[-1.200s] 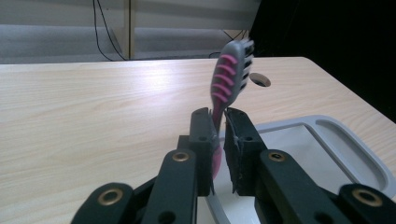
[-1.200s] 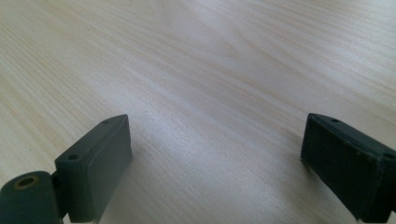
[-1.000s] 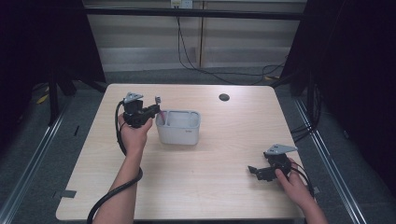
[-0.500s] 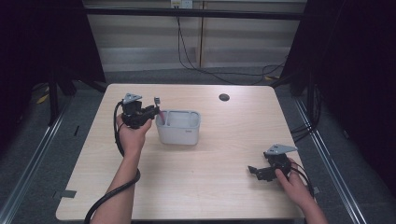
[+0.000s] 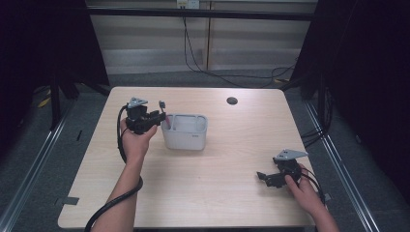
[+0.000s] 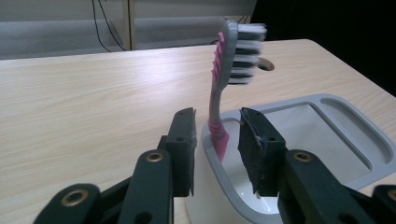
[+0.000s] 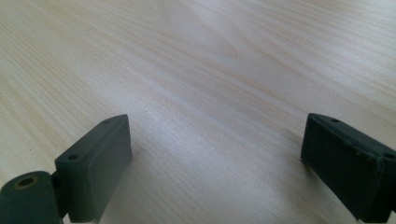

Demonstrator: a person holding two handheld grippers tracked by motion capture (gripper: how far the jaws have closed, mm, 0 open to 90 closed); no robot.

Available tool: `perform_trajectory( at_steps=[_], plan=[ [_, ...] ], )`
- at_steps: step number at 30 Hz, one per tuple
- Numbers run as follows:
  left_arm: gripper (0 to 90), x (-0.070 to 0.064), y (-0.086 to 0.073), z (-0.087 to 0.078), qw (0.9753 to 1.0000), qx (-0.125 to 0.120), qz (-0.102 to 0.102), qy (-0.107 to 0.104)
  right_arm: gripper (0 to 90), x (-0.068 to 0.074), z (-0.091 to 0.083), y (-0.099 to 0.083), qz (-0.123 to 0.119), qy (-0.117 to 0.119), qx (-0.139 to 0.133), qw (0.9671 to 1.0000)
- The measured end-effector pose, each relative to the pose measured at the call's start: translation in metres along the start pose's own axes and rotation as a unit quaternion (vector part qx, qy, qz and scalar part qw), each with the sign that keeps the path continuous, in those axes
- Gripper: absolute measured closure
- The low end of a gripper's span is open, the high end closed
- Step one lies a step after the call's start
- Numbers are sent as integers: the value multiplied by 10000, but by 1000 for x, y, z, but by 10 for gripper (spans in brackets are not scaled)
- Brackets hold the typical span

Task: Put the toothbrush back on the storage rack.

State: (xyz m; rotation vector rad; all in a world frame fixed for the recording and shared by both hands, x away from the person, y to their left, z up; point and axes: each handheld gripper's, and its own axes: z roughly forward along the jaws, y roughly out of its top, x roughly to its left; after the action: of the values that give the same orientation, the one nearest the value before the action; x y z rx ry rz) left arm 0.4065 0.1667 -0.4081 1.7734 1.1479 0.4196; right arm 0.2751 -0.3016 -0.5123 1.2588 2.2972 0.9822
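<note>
A pink and grey toothbrush (image 6: 216,88) stands upright, bristles up, in the left compartment of a white holder with a grey rim (image 6: 327,100). My left gripper (image 6: 217,140) is open around the handle, with a small gap showing on each side of it. In the high view the left gripper (image 5: 160,112) sits at the holder's (image 5: 186,137) left end, where the toothbrush (image 5: 165,116) is. My right gripper (image 5: 264,179) rests open on the table at the front right, with nothing but bare wood between its jaws (image 7: 215,154).
The holder's larger right compartment (image 6: 322,140) looks empty. A dark cable hole (image 5: 232,100) lies in the table behind the holder. Cables trail from both grippers. Dark floor and rails surround the wooden table (image 5: 222,203).
The left gripper has shifted only slightly at the holder's left end. The toothbrush head is blurred now. The right gripper has not moved.
</note>
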Motion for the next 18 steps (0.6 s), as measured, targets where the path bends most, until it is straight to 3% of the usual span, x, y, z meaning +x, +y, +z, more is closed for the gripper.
perform_trajectory(
  at_steps=[5, 18],
  plan=[
    [631, 0, 1, 0, 10000, 56, 35, 1, 82, 0, 0, 0, 1, 0, 1, 10000],
    [457, -4, 0, 2, 9993, 285, 199, -123, 82, 0, 0, 0, -1, 2, 0, 10000]
  ],
)
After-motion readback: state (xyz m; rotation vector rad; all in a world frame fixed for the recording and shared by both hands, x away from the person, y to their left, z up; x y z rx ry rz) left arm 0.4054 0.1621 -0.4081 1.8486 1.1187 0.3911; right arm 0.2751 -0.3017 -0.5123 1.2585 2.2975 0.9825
